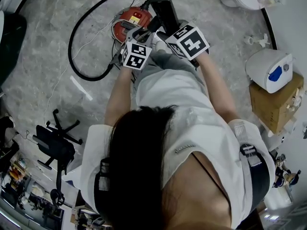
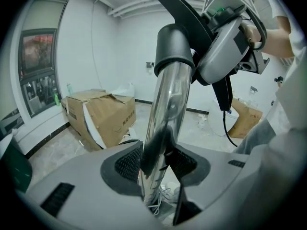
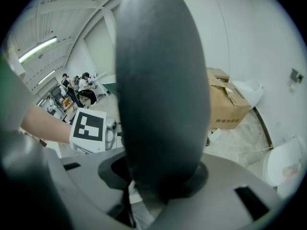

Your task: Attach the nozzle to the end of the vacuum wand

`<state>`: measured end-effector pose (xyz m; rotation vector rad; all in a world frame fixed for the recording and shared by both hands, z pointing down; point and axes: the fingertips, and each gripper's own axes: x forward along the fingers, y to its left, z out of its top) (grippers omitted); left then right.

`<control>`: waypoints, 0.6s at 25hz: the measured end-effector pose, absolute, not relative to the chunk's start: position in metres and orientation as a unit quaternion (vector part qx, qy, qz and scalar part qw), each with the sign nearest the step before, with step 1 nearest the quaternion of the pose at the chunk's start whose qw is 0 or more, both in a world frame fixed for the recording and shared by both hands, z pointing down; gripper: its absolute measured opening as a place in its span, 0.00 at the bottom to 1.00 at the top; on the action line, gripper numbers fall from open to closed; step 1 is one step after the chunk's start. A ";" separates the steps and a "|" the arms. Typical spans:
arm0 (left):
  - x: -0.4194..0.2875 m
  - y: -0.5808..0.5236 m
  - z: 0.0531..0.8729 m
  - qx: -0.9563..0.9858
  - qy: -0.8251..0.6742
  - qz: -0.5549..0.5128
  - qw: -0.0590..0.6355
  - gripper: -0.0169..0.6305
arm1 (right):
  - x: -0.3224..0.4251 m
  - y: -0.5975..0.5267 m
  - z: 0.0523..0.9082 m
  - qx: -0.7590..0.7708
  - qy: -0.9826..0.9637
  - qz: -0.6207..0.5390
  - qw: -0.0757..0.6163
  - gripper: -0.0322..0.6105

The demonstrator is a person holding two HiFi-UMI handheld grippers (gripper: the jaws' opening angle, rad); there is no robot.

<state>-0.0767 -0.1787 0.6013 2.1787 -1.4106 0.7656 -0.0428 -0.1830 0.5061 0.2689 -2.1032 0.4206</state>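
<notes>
Both of her arms reach straight out toward the top centre of the head view, forearms close together, above the red vacuum canister (image 1: 134, 20) on the floor. The left claw (image 2: 163, 163) is clamped on the chrome vacuum wand (image 2: 168, 109), which rises to a dark collar (image 2: 175, 51) in the upper middle of the left gripper view. The right claw (image 3: 160, 183) is closed around the black nozzle (image 3: 163, 90), held right at that collar.
</notes>
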 end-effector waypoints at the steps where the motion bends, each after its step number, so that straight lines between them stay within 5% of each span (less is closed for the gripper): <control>1: -0.077 -0.179 0.601 0.786 -0.509 0.276 0.216 0.28 | -0.043 -0.183 0.506 0.114 -0.859 0.164 0.472 0.31; 15: -0.080 -0.180 0.599 0.789 -0.507 0.270 0.217 0.28 | -0.044 -0.181 0.505 0.197 -0.865 0.108 0.449 0.31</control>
